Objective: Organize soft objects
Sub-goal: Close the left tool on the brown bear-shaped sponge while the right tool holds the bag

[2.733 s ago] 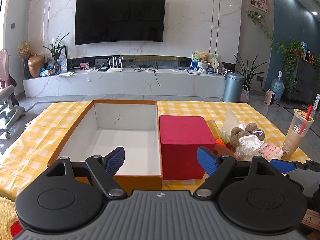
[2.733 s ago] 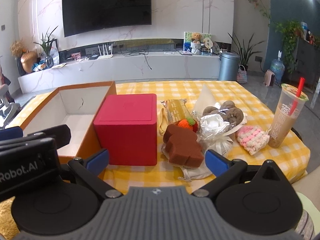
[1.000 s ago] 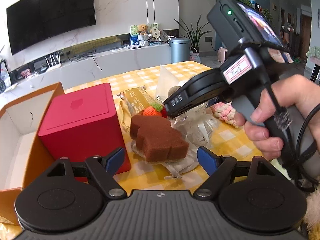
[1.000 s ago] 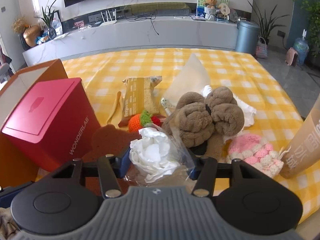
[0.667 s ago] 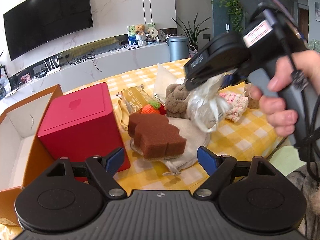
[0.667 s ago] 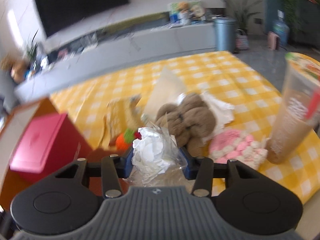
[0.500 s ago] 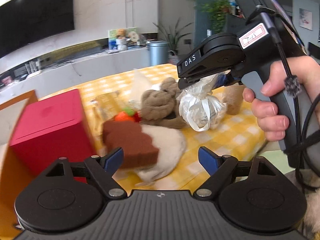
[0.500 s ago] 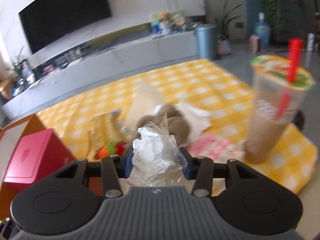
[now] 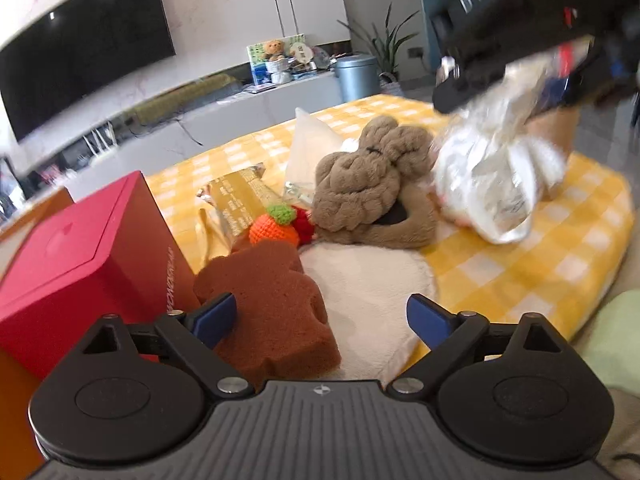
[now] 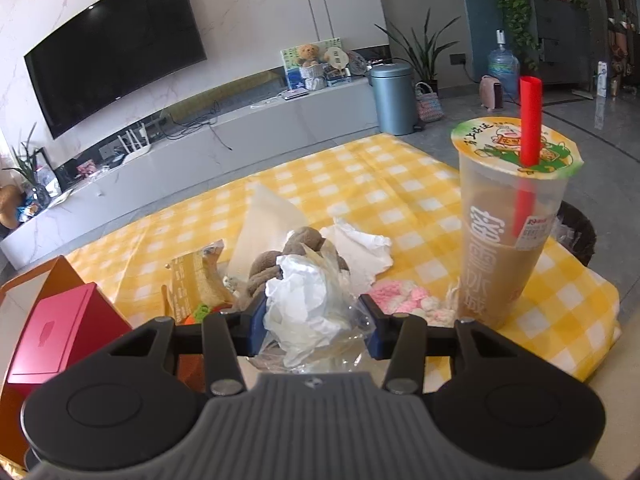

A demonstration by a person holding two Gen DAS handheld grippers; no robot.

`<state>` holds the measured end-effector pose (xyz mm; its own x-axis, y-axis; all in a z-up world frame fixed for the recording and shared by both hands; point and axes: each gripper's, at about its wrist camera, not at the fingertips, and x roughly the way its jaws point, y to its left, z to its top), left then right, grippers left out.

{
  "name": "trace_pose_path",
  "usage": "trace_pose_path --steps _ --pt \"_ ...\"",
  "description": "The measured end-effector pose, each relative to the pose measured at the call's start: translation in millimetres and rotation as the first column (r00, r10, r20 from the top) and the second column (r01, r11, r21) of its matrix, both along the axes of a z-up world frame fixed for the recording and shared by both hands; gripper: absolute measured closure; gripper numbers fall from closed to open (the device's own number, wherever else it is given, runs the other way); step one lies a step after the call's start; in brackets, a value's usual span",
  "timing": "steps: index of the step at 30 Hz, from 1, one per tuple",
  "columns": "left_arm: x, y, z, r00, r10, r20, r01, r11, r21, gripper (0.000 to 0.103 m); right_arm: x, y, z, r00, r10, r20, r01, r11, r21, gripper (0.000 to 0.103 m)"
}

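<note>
My right gripper (image 10: pixel 314 326) is shut on a clear plastic bag of crumpled white paper (image 10: pixel 308 308) and holds it above the table. The left wrist view shows that bag (image 9: pixel 496 184) hanging at the upper right. My left gripper (image 9: pixel 320 316) is low over the near table edge, its jaws opening. A brown bear-shaped sponge (image 9: pixel 268 304) lies between its fingers, and the pads do not press on it. The sponge rests on a white plush pad (image 9: pixel 368 288). Behind these lie a brown plush toy (image 9: pixel 368 192) and a crochet carrot (image 9: pixel 274 228).
A red box (image 9: pixel 80 256) stands left of the sponge, against the orange open box (image 10: pixel 24 280). A pink knitted piece (image 10: pixel 400 296), a tall milk tea cup (image 10: pixel 508 216), a snack packet (image 9: pixel 240 196) and a white tissue (image 10: pixel 360 248) lie on the yellow checked cloth (image 10: pixel 360 184).
The right gripper has lifted the plastic bag off the pile and carried it up and right. The left gripper has moved in lower and closer to the brown sponge.
</note>
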<state>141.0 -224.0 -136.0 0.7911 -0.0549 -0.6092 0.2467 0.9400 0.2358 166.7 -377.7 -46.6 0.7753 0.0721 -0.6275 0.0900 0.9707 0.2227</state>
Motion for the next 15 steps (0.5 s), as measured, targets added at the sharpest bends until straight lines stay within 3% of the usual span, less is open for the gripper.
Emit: trace_pose_path --steps 5,10,15 --pt "-0.1 -4.6 -10.9 0.998 0.060 0.030 -0.062 0.996 0.070 0.000 -1.8 2.8 1.4 1.000 0.012 0.014 -0.012 1.000 -0.009 0.056" --pt "-7.6 2.1 -3.1 0.991 0.097 0.089 -0.102 0.993 0.062 0.049 -2.2 5.3 -0.5 1.000 0.012 0.002 -0.012 1.000 -0.023 0.056" --pt "-6.5 10.1 1.2 0.995 0.074 0.074 -0.078 0.996 0.043 0.053 -1.4 6.8 -0.9 1.000 0.020 -0.004 -0.020 0.999 -0.034 0.056"
